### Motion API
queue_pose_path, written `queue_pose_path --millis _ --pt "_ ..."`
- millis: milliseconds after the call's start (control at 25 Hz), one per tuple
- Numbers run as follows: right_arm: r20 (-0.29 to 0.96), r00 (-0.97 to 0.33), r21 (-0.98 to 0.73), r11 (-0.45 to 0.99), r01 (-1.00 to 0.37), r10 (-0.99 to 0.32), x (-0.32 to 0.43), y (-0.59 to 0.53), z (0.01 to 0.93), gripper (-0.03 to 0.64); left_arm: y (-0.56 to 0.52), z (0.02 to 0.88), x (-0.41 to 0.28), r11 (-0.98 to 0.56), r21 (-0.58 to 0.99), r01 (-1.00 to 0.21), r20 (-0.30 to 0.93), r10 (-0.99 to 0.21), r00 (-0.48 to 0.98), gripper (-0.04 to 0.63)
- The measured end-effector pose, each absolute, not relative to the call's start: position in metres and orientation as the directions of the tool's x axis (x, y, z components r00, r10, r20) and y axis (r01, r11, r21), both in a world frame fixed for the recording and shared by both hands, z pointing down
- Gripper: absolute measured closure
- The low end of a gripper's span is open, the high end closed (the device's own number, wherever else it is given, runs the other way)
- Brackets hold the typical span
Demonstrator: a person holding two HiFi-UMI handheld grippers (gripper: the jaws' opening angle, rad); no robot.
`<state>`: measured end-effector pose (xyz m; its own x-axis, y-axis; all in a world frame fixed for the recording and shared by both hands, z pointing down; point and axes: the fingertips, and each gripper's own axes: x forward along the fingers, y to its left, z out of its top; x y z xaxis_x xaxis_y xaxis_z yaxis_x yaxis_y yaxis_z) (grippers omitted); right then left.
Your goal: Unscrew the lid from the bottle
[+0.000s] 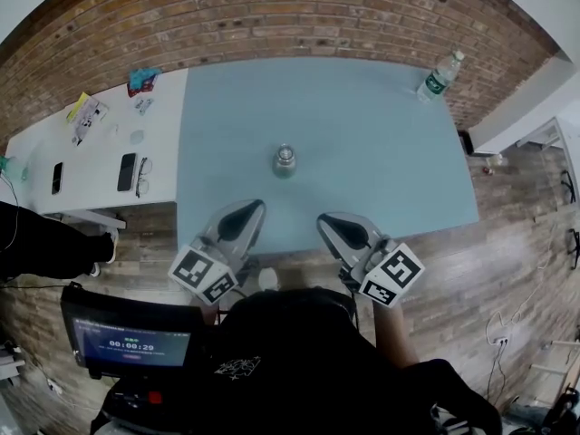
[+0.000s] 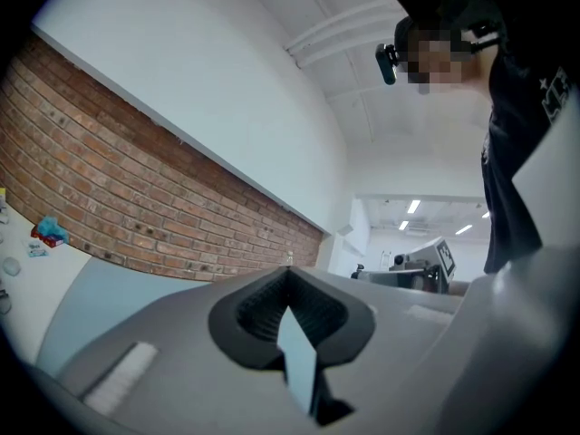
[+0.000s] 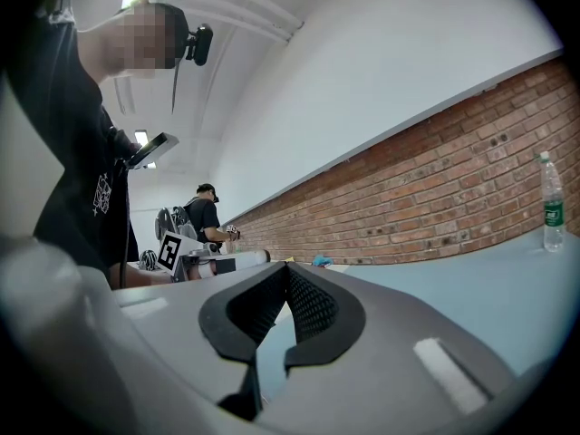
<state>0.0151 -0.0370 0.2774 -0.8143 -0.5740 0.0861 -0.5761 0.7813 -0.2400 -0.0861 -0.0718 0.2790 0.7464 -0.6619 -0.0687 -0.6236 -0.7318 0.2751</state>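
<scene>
"Bottle with the lid: where does it stand?"

"Room first. A brick wall (image 1: 272, 16) runs along the far side, and the wood-plank floor (image 1: 517, 270) shows to the right and on the near side. Two tables stand edge to edge against that wall: a big blue table (image 1: 381, 170) and a white table (image 1: 100, 148) at its left. The bottle (image 1: 285, 161) is upright about the middle of the blue one, well apart from every edge. Its lid (image 1: 285, 152) looks to be on, though the steep top-down view makes that hard to judge."

"How much room around it?"

"Bare blue top on all sides. Apart from it, the blue top carries only a plastic water bottle (image 1: 439, 75), near the far right corner and close to the edge. Two bottles in all."

"And the grippers?"

"Two, side by side over the near edge, both pointing toward the bottle, with open tabletop between it and them. The left gripper (image 1: 249, 208) has its jaws pressed together with nothing between them. The right gripper (image 1: 331, 220) is the same."

"The white table?"

"Small things: a dark phone (image 1: 126, 171), a second phone (image 1: 57, 178) and a blue packet (image 1: 142, 80) by the wall."
</scene>
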Motion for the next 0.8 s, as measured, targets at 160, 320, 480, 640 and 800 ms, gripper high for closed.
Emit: queue_pose_path --millis 160,320,480,640,800 --pt "0.104 -0.803 -0.234 0.771 -0.593 -0.586 -0.001 -0.051 0.275 0.615 -0.088 0.280 -0.097 -0.749 0.269 -0.605 -0.055 -0.639 0.767 0.597" --pt "0.102 -0.789 -0.234 0.757 -0.611 -0.605 -0.008 -0.047 0.281 0.615 -0.087 0.287 -0.103 -0.766 0.261 -0.588 -0.051 -0.619 0.784 0.597" --pt "0.110 -0.787 -0.242 0.752 -0.613 -0.607 -0.014 -0.041 0.286 0.614 -0.085 0.288 -0.108 -0.765 0.273 -0.583 -0.059 -0.618 0.784 0.597" --pt "0.109 -0.790 -0.245 0.754 -0.610 -0.603 -0.012 -0.045 0.288 0.615 -0.090 0.291 -0.105 -0.764 0.273 -0.585 -0.050 -0.619 0.784 0.597" --pt "0.107 -0.797 -0.251 0.760 -0.600 -0.594 -0.012 -0.048 0.287 0.615 -0.091 0.289 -0.103 -0.763 0.262 -0.591 -0.043 -0.621 0.782 0.597"
